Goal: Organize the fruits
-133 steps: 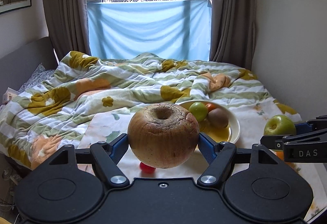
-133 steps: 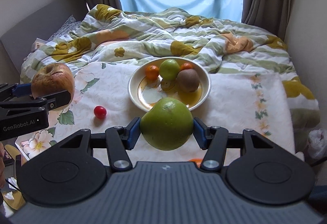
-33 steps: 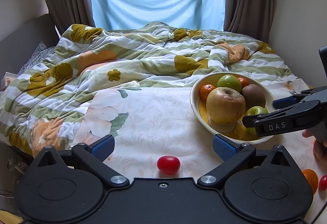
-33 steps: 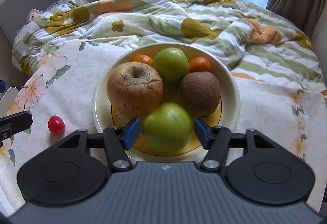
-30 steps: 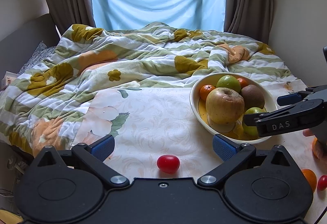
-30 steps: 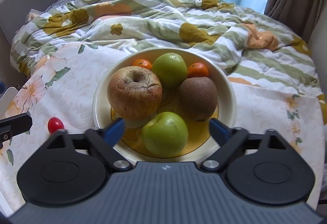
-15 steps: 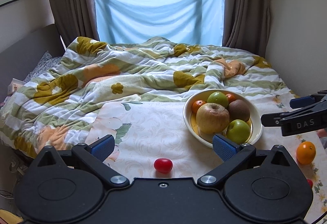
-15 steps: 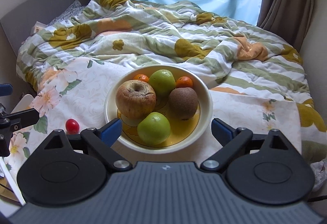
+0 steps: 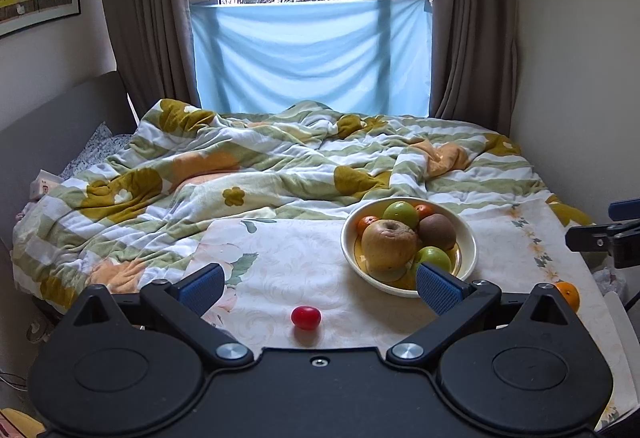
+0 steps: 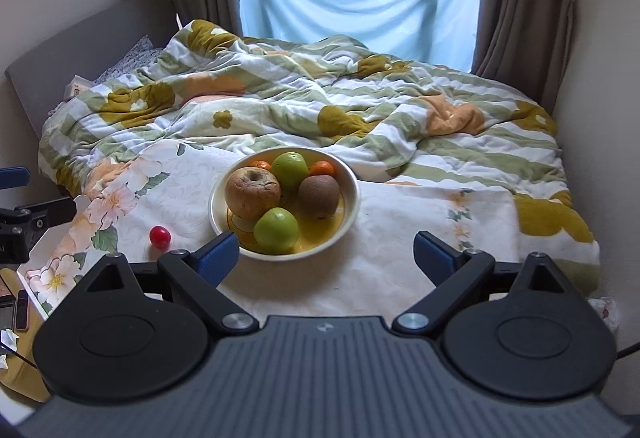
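A shallow cream ceramic bowl with a yellow centre (image 10: 352,194) is seen resting on a white floral-print tablecloth (image 10: 420,222) spread at the foot of a bed. Six fruits are held in the bowl: a large wrinkled brown apple (image 10: 252,192) at its left side, a small glossy green apple (image 10: 276,230) at its near edge, a fuzzy brown kiwi (image 10: 319,195) to the right, a second green apple (image 10: 291,168) at the back, and two small orange mandarins (image 10: 322,168) tucked against the far rim. A small round red tomato (image 9: 305,317) is shown lying on the cloth to the left of the bowl, well apart from it. A loose orange mandarin (image 9: 568,294) is seen at the cloth's edge, to the right of the bowl.

The left gripper (image 9: 318,282), with black arms and blue pads, is held wide apart with nothing between its fingers; the tomato is framed just ahead of it, untouched. The right gripper (image 10: 326,252) is likewise spread wide and empty, poised on the near side of the bowl, its left pad overlapping the bowl's rim in the view.

Beyond the bowl, a rumpled green, white and mustard flowered quilt (image 10: 304,106) is seen covering the bed. Behind it, a pale blue cloth (image 9: 312,54) is stretched across the lower window between brown curtains (image 9: 144,14).
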The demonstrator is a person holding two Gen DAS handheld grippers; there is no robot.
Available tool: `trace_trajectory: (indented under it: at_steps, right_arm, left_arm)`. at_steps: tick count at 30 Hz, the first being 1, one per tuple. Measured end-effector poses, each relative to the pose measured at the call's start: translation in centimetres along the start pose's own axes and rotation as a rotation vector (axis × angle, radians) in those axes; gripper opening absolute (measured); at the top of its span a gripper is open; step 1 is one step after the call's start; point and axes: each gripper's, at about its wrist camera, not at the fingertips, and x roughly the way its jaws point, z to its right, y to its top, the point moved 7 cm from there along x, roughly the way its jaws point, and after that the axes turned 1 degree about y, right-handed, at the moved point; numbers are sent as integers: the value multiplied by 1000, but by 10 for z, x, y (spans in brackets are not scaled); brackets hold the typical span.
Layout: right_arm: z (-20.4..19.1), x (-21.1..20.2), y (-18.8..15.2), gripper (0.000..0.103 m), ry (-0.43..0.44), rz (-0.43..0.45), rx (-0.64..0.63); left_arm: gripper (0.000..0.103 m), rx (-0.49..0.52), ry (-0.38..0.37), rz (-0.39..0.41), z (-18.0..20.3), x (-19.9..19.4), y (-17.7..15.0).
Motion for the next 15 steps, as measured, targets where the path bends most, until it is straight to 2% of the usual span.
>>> trace_trajectory:
  at_steps: [7, 15]
  right_arm:
    - [20, -36, -19, 103, -27, 18, 32]
    - [46, -46, -50, 103, -81, -2, 22]
  left_arm:
    - [103, 16, -47, -9, 20, -13, -9]
    - [103, 86, -140, -58, 61, -2, -27]
